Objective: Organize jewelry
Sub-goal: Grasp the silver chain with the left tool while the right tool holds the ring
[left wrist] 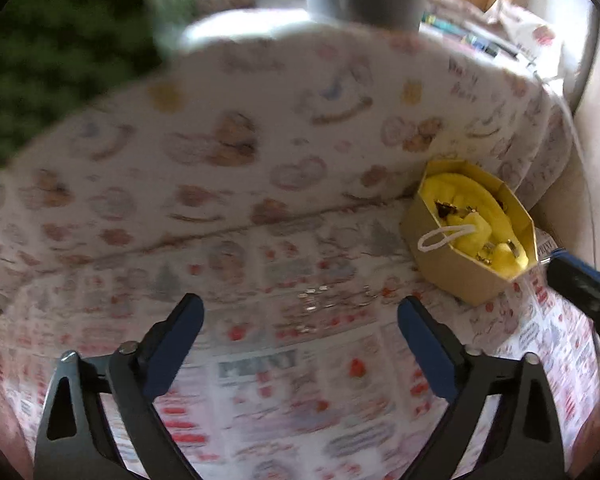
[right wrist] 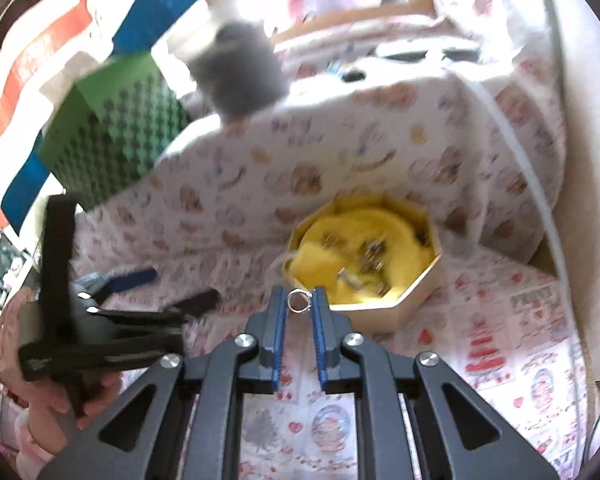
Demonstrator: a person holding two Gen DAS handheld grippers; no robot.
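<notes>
My right gripper (right wrist: pixel 299 294) is shut on a small silver ring (right wrist: pixel 290 301), held upright between its blue pads just in front of an octagonal cardboard box (right wrist: pixel 380 316). The box has a yellow lining (right wrist: pixel 320 256) with several metal pieces lying in it. In the left wrist view the same box (left wrist: pixel 448 264) stands at the right with a white cord loop (left wrist: pixel 440 236) over its rim. My left gripper (left wrist: pixel 300 302) is open above the printed paper, nothing between its fingers. A few small shiny jewelry pieces (left wrist: pixel 332 298) lie on the paper beyond its tips.
A mound covered in printed cloth (left wrist: pixel 260 120) rises behind the work area. A green patterned box (right wrist: pixel 116 128) and a grey cylinder (right wrist: pixel 240 76) stand at the back. A white cable (right wrist: pixel 512 140) runs along the right. A hand (right wrist: pixel 48 400) holds the left gripper (right wrist: pixel 176 288).
</notes>
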